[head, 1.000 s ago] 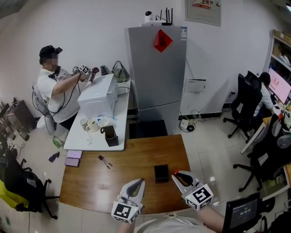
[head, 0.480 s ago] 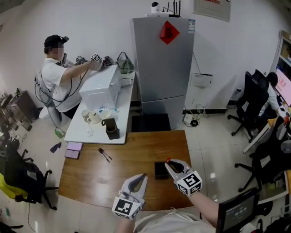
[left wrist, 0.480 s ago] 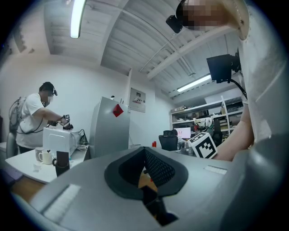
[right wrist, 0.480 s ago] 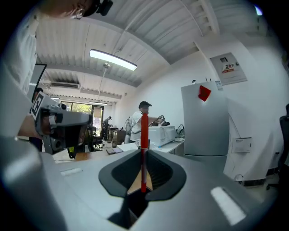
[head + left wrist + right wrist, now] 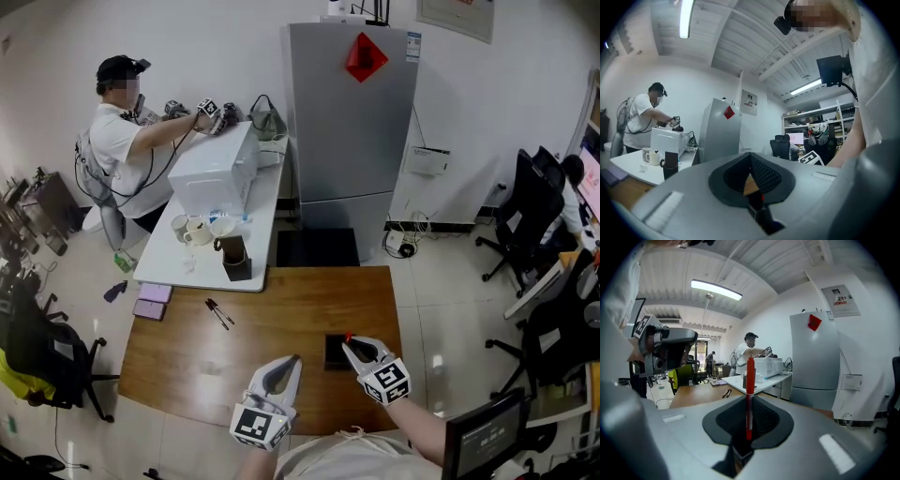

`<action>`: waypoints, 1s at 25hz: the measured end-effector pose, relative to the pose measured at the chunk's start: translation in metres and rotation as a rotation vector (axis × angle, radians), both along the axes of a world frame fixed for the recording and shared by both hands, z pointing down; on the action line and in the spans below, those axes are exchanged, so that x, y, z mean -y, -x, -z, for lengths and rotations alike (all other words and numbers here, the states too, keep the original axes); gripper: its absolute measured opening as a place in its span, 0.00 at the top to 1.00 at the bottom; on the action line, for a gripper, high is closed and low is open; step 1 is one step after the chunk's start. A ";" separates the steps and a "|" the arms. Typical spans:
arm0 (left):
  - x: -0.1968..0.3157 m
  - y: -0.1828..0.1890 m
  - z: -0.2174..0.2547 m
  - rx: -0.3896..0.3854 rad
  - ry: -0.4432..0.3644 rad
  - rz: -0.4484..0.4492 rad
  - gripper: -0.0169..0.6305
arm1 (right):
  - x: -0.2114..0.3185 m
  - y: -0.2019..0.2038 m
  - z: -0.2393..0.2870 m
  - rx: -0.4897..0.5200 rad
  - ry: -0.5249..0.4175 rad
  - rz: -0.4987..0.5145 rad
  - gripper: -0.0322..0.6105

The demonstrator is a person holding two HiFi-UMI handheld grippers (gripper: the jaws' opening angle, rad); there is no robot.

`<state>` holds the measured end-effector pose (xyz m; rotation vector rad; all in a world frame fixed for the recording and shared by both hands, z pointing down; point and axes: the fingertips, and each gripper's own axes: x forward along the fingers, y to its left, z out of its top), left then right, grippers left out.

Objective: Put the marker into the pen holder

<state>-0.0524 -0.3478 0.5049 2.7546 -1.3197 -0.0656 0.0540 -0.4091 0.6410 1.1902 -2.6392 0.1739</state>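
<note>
Wooden bench (image 5: 234, 366), lower centre: right gripper (image 5: 355, 347) pinches red marker (image 5: 750, 380) upright, just above black pen holder (image 5: 334, 354), presumably to drop it in end-first; left gripper (image 5: 286, 367), lower left, jaws together, holds nothing.

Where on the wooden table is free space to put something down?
The left half of the wooden table is bare, between the two pens and the left gripper. The strip behind the pen holder is bare. The white table with cups is crowded.
</note>
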 end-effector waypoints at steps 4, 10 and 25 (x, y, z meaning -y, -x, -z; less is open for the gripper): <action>0.007 -0.002 0.000 -0.008 0.005 -0.006 0.95 | 0.003 0.001 -0.003 0.004 0.008 0.004 0.89; 0.012 -0.005 -0.006 -0.013 0.014 -0.021 0.95 | 0.003 0.000 0.001 0.015 0.016 -0.045 0.71; 0.014 -0.021 -0.001 0.006 -0.008 -0.091 0.95 | -0.032 -0.019 0.107 0.118 -0.138 -0.119 0.90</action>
